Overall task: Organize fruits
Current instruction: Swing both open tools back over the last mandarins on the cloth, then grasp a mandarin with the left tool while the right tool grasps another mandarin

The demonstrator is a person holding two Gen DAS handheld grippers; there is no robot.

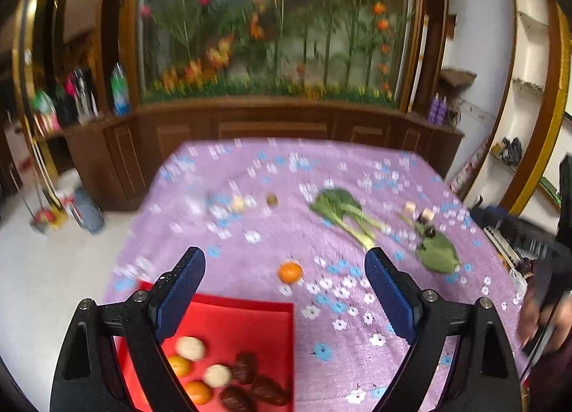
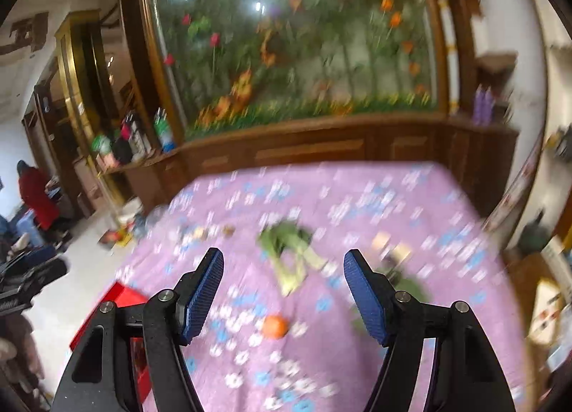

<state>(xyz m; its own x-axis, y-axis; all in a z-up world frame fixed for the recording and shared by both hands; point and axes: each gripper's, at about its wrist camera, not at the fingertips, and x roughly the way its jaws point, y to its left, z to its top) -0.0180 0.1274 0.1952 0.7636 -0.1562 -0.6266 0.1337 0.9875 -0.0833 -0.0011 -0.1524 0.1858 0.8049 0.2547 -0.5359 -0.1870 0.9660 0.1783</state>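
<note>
Left gripper (image 1: 285, 263) and right gripper (image 2: 283, 267): both released, nothing between the fingers. One orange (image 1: 290, 271) lies on the purple surface (image 1: 357, 340), beside the red tray (image 1: 257, 326) holding other fruits.

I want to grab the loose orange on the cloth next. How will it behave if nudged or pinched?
The orange looks round and sits alone on the flat cloth, so a nudge would probably roll it. It looks small beside the open left tongs, so likely light. Its skin seems smooth; pinch across the middle.
</note>
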